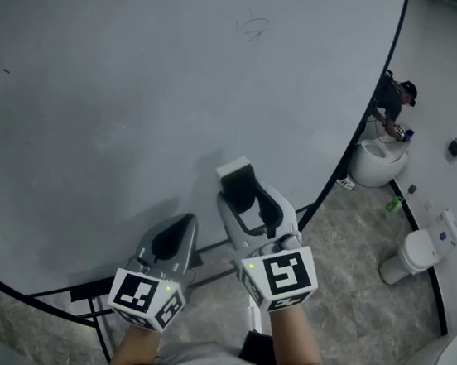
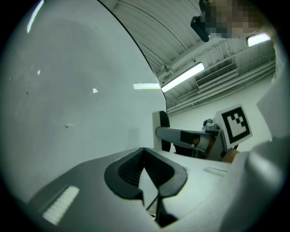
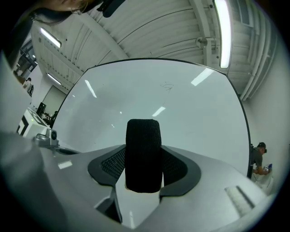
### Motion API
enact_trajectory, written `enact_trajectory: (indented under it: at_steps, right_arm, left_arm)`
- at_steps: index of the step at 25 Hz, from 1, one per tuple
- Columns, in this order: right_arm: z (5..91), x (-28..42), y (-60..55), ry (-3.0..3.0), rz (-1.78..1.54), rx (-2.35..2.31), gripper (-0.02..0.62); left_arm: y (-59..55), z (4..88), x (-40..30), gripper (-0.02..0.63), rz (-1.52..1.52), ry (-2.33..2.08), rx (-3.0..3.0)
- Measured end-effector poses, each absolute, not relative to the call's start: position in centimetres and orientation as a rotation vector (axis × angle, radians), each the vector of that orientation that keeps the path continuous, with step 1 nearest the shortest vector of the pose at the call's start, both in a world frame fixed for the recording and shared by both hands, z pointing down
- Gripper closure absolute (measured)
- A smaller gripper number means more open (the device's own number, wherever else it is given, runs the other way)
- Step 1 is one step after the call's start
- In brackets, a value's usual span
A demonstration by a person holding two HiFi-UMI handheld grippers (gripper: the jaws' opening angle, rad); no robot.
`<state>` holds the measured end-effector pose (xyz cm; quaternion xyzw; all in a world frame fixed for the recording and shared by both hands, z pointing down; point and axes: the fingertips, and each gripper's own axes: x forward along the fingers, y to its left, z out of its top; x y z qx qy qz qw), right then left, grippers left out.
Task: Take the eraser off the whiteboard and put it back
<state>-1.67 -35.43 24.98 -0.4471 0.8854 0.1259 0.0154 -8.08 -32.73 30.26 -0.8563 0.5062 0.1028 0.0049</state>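
Note:
The whiteboard (image 1: 141, 83) fills most of the head view, with a faint scribble (image 1: 251, 26) near its top. My right gripper (image 1: 251, 201) is shut on the eraser (image 1: 238, 173), a block with a white back and black felt, held just off the board's lower right part. In the right gripper view the eraser (image 3: 143, 154) stands upright between the jaws, felt side toward the camera, with the whiteboard (image 3: 158, 95) behind it. My left gripper (image 1: 178, 233) sits lower left, shut, with nothing in it; its jaws meet in the left gripper view (image 2: 144, 156), where the eraser (image 2: 161, 131) shows to the right.
The board's black frame and stand legs (image 1: 89, 293) run below the grippers. On the marble floor at right stand white toilets (image 1: 379, 162) (image 1: 416, 251), a green bottle (image 1: 393, 204) and a person (image 1: 393, 103) bent over one fixture.

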Motion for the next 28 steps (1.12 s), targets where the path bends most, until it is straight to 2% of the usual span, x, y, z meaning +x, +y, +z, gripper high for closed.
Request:
enact_trajectory:
  at_steps: [15,28]
  right_arm:
    - [18.0,-3.7,-40.6,2.644,0.489,-1.503,0.365]
    - [16.8,-4.0,-41.1,2.645,0.511,-1.463,0.359]
  left_arm:
    - [-33.2,31.0,-9.1,0.606,0.323,1.626,-2.689]
    - [-33.0,31.0,-8.6,0.606,0.301,1.614,-2.693]
